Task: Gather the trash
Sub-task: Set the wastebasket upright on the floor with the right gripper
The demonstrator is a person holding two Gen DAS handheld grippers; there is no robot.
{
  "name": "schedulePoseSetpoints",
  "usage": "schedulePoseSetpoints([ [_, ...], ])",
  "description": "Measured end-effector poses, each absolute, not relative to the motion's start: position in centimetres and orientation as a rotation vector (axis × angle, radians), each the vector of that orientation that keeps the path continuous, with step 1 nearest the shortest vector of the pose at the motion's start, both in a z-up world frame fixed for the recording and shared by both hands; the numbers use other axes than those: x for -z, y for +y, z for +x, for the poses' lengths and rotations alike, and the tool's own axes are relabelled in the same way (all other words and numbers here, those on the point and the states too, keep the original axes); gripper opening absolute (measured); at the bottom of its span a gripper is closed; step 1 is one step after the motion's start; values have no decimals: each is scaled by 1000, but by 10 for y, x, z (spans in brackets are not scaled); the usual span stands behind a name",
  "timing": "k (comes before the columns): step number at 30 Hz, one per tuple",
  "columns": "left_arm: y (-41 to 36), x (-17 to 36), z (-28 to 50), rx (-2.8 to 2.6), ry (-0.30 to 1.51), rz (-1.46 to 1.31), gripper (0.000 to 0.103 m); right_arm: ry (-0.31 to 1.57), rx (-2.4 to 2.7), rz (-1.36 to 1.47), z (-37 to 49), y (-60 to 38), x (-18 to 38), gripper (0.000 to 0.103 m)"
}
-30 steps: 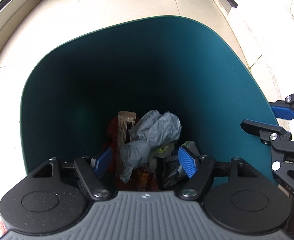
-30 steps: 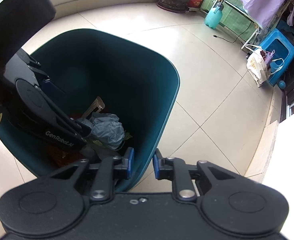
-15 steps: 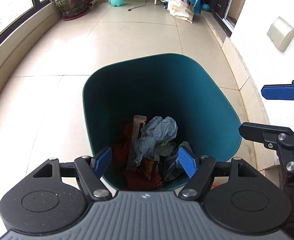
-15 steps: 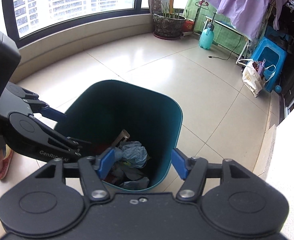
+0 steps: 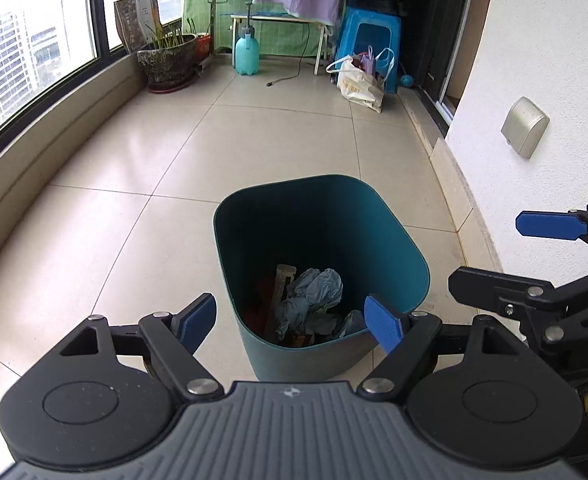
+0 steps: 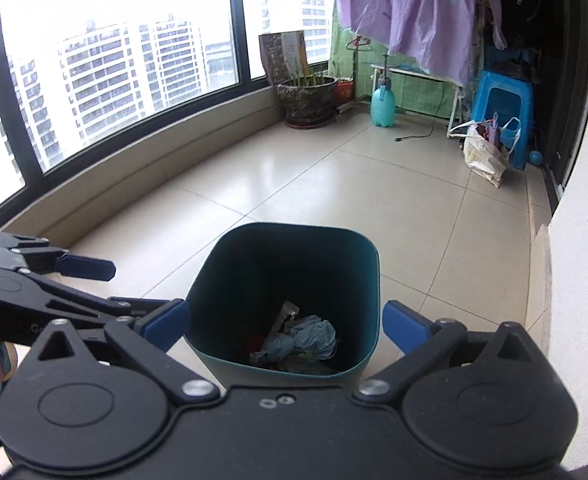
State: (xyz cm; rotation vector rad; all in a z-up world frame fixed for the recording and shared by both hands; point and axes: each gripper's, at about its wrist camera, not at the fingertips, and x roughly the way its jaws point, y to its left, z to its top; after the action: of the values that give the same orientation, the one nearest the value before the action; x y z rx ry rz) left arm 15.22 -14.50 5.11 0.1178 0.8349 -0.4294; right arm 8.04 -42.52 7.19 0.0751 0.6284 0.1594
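A teal trash bin stands on the tiled floor, below and just ahead of both grippers. Inside it lie crumpled blue-grey paper, a brown wrapper strip and other scraps. My left gripper hovers above the bin's near rim, its jaws opening with nothing between them. My right gripper also hangs over the bin, its jaws opening wide and empty, with the paper far beneath. Each gripper shows at the edge of the other's view.
A white wall with a grey box runs along the right. A curved window ledge borders the left. At the far end stand a plant pot, a teal spray bottle, a white bag and a blue stool.
Both grippers have risen and drawn back from inside the bin. The right jaws went from nearly shut to wide open. The left jaws spread a little wider.
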Motion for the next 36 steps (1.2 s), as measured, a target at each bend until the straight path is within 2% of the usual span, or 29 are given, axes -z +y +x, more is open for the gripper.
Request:
schedulePoseSetpoints([
  [8, -128, -69, 132, 443, 770, 75, 82, 547, -146, 140, 50, -420, -75, 103],
  [13, -118, -72, 128, 443, 744, 38, 82, 560, -163, 164, 49, -416, -72, 103],
  [27, -97, -55, 143, 453, 780, -97, 82, 565, -193, 122, 64, -402, -66, 103],
  [36, -100, -47, 150, 415, 835, -83, 84, 587, -195, 118, 66, -401, -61, 103],
])
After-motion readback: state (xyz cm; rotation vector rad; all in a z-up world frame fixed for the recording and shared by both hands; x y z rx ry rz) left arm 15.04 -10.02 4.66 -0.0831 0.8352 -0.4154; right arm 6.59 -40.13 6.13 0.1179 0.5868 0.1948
